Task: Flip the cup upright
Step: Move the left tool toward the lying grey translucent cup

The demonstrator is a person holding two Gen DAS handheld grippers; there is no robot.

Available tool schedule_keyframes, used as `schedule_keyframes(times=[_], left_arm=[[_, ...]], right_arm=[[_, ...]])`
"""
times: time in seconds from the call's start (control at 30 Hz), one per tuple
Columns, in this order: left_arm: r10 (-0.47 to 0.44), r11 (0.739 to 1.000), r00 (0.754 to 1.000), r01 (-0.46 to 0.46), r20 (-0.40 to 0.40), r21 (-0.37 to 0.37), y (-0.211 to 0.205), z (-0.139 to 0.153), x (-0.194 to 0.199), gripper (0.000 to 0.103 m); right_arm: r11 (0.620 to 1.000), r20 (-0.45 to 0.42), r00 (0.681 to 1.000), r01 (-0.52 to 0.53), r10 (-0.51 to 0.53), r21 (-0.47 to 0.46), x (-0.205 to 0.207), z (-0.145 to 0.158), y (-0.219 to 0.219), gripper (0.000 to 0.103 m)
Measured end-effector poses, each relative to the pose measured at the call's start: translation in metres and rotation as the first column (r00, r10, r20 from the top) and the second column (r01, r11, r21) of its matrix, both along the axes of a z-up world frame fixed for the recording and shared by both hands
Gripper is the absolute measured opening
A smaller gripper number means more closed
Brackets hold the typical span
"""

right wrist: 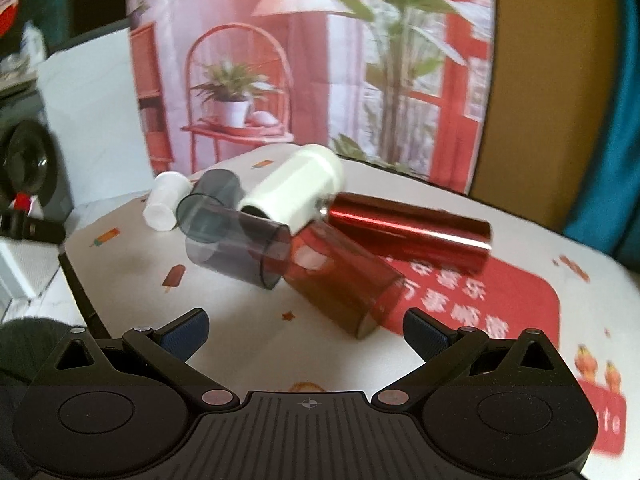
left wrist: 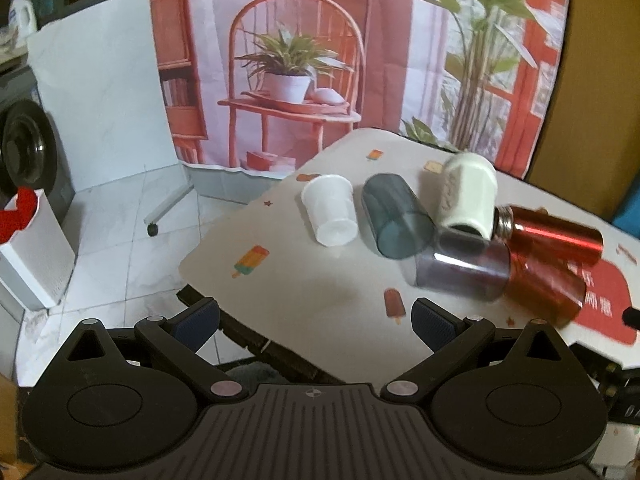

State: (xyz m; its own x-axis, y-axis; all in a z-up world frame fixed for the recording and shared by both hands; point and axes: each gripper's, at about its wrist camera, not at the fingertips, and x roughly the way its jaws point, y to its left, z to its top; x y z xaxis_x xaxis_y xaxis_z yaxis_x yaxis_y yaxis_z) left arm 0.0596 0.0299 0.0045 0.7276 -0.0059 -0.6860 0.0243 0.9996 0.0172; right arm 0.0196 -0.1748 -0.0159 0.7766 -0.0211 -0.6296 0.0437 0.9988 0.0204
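Left wrist view: left gripper, jaws standing spread with nothing between them, hovering over the near edge of the table. Lying on their sides on the printed cloth, left to right: white cup; grey-blue translucent cup just beside it; cream cup; purple-tinted clear cup in front of it; red translucent cup touching the purple one; red metallic bottle behind. White bin sitting on the floor at left.

Right wrist view: right gripper, jaws likewise spread and holding nothing, facing the same cluster. Red translucent cup lying nearest, just beyond the fingertips; purple-tinted clear cup touching it at left; cream cup, grey-blue translucent cup and white cup lying behind; red metallic bottle at right. Picture is blurring.
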Motion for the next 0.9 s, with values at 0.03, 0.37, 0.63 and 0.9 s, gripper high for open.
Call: schedule_keyframes(times=[0.03, 0.37, 0.63, 0.9], left_arm=[[0.005, 1.000, 1.000, -0.005, -0.002, -0.008, 0.002, 0.000, 0.004, 0.103], [0.049, 0.997, 0.998, -0.051, -0.034, -0.060, 0.020, -0.007, 0.032, 0.103], [0.077, 0.992, 0.995, -0.083, -0.070, -0.097, 0.037, -0.017, 0.043, 0.103], [0.097, 0.984, 0.990, -0.111, -0.107, -0.139, 0.045, -0.027, 0.051, 0.103]], right_arm=[[1.000, -0.003, 1.000, -0.020, 0.020, -0.014, 0.005, 0.000, 0.002, 0.103], [0.959, -0.054, 0.973, -0.231, 0.226, -0.165, 0.061, -0.005, 0.036, 0.103], [0.933, -0.092, 0.950, -0.310, 0.298, -0.184, 0.111, -0.020, 0.050, 0.103], [0.903, -0.162, 0.922, -0.381, 0.353, -0.200, 0.154, -0.037, 0.063, 0.103]])
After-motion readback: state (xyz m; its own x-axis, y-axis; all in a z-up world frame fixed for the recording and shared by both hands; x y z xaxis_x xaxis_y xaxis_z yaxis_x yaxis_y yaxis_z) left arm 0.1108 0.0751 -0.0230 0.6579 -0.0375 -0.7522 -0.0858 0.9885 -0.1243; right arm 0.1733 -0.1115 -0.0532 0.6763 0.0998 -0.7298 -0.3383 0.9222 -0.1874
